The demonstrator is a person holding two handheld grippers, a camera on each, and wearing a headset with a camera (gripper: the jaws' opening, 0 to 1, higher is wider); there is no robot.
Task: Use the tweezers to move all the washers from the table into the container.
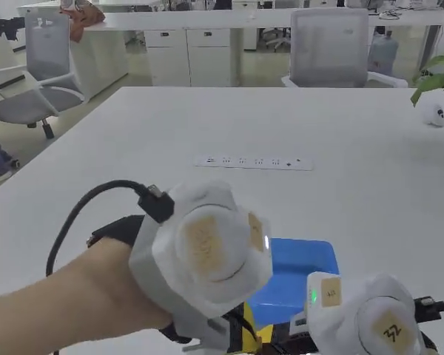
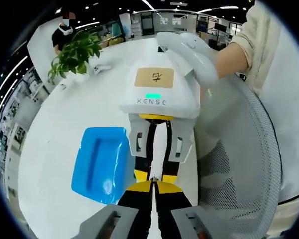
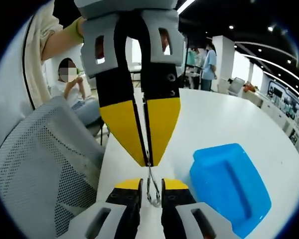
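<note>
Left gripper (image 3: 147, 160) and right gripper (image 2: 154, 175) meet tip to tip over white table (image 1: 207, 126); each pinches thin metal tweezers (image 3: 152, 195) between nearly closed jaws; blue container (image 3: 229, 186) on table just beside them; bare forearm (image 1: 59, 303) enters head view from lower left.

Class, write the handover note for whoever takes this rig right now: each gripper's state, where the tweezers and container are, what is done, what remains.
Left gripper: shut on the tweezers, above the white table.
Right gripper: jaws close around the tweezers' other end, tip to tip with the left; whether it grips cannot be told.
Blue container: on the table beside both grippers, looks empty.
Done: tweezers are off the table; no washer seems moved yet.
Left: find the washers and tweeze each into the container.
</note>
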